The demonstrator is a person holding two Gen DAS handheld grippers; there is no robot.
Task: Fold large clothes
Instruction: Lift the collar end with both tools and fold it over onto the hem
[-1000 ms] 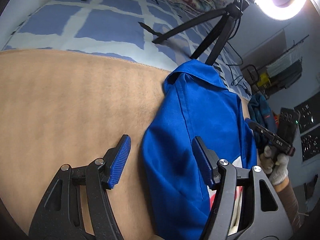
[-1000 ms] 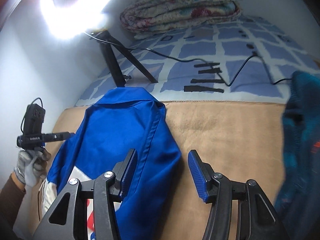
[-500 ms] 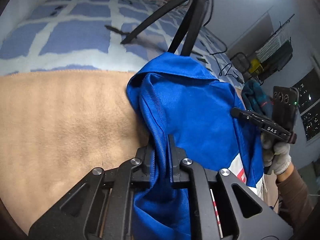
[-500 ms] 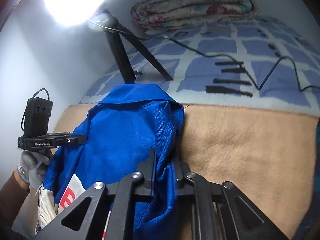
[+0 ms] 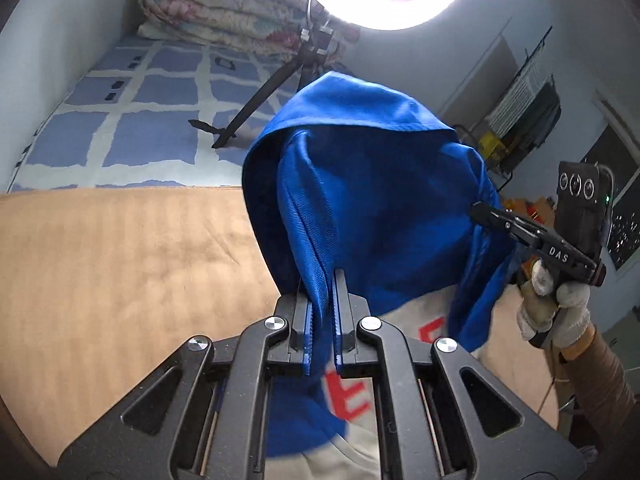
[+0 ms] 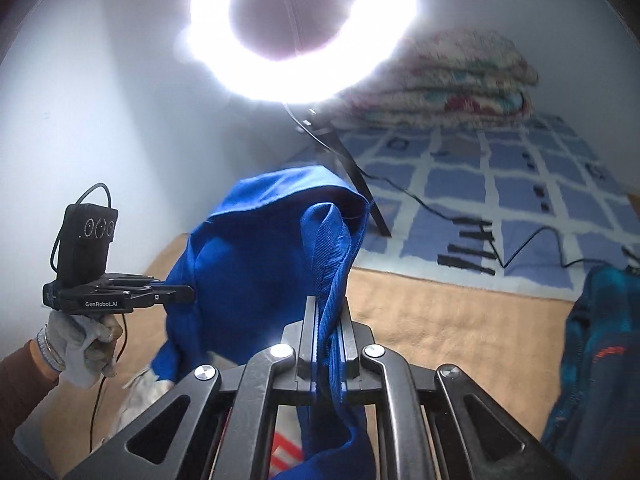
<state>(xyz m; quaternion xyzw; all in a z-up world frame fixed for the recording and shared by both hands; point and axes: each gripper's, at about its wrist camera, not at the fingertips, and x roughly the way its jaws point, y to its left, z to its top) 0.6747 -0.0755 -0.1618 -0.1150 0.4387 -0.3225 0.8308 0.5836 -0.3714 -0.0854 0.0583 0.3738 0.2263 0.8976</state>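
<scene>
A large blue garment (image 5: 372, 200) with a white panel and red lettering hangs lifted above the tan blanket (image 5: 120, 260). My left gripper (image 5: 321, 292) is shut on one edge fold of it. My right gripper (image 6: 328, 320) is shut on the opposite edge fold of the blue garment (image 6: 260, 264). Each gripper shows in the other's view, the right gripper (image 5: 480, 210) at the garment's right edge and the left gripper (image 6: 188, 294) at its left edge. The lower part of the garment droops under the grippers.
A ring light (image 6: 300, 28) on a black tripod (image 5: 260, 96) stands on the blue checked sheet (image 5: 140, 136) just beyond the garment. A folded floral quilt (image 6: 448, 80) lies at the back. A dark teal garment (image 6: 592, 352) lies at the right. A cable (image 6: 520, 248) crosses the sheet.
Both grippers closed on the blue garment's edges and have raised it off the tan blanket, so it now hangs between them in front of the ring light.
</scene>
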